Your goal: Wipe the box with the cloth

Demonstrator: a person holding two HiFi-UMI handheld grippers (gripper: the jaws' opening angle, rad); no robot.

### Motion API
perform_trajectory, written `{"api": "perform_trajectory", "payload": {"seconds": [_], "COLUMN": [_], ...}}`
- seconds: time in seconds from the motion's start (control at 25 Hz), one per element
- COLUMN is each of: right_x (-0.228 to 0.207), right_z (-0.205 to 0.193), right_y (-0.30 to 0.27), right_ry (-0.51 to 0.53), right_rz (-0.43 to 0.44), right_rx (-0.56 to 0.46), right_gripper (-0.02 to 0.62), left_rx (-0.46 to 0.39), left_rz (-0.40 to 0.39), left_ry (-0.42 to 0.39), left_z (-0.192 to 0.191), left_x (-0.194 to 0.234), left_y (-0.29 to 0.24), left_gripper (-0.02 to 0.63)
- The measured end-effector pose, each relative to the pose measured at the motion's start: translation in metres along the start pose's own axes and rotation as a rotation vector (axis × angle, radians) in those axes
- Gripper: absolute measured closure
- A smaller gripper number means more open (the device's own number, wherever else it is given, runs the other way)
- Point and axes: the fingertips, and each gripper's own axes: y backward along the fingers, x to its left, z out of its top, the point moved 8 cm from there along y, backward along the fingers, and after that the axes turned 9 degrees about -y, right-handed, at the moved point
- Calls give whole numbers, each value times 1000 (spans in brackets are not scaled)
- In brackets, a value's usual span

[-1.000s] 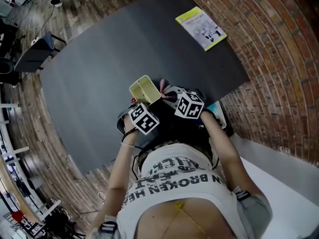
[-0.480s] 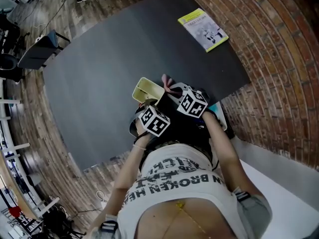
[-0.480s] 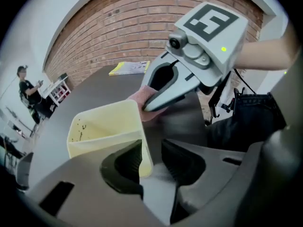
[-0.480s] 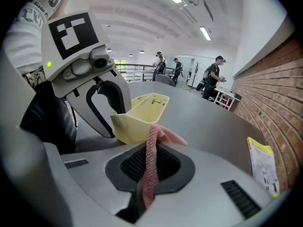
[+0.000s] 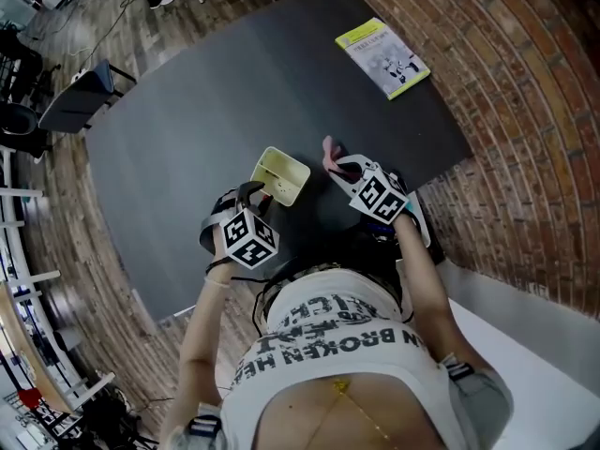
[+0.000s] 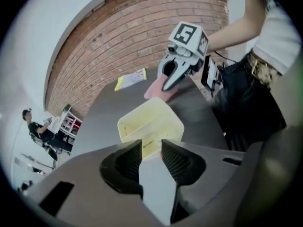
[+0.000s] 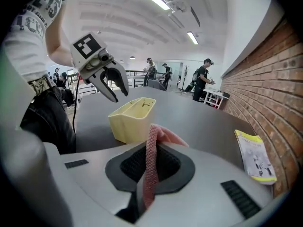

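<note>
On my left, the left claw [image 5: 251, 191] hangs over the near edge of the dark bench [image 5: 178, 129], tilted steeply down and aimed at the box [image 5: 281, 174]. In its own view the two ribbed pads stand apart with only clear space between them. They have just been opening, and nothing is held. The box sits just past the tips, close to them but not touching.

The box is pale yellow and open at the top. It stands upright on the bench, near the side where the person's torso is, roughly midway between my two claws.

To the right of the box is the right claw [image 5: 337, 164], pointed down at a gentler slope. Its jaws are closed tight on the pink cloth [image 5: 327, 147]. In the right gripper view, a folded edge of the knit fabric runs up between the pads, and a loose flap spills forward over the tips. From the left gripper view, the hanging end of the cloth sits low against the bench beside the box. I cannot tell whether it actually rests on the surface. The cloth and the box are near each other but apart.

Further right, at the far corner of the bench, a yellow-edged booklet [image 5: 382, 54] lies flat, well away from everything else. A brick wall [image 7: 265, 65] runs along that side.
</note>
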Motion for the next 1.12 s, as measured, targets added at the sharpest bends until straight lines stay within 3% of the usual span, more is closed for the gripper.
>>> {"api": "perform_trajectory", "payload": {"seconds": [0.2, 0.28, 0.4, 0.52, 0.68, 0.92, 1.12], "right_x": [4, 3, 2, -1, -3, -5, -10], "right_z": [-2, -3, -3, -3, -3, 0, 5], "right_y": [0, -1, -1, -1, 0, -6, -10], "right_ry": [3, -1, -8, -17, -33, -33, -19], "right_rz": [2, -3, -10, -18, -26, -12, 3], "right_rx": [11, 12, 15, 14, 15, 15, 11], "right_gripper": [578, 578, 578, 578, 578, 578, 577], "left_rx": [137, 163, 175, 195, 218, 209, 149], "left_rz": [-24, -49, -88, -111, -117, -161, -214], "left_ry": [-350, -455, -564, -605, -586, -437, -244], "left_z": [-23, -23, -19, -18, -18, -13, -10], "left_x": [5, 5, 1, -4, -5, -7, -16], "left_y": [-11, -18, -29, -43, -50, -45, -41], "left_gripper": [495, 495, 495, 497, 511, 537, 572]}}
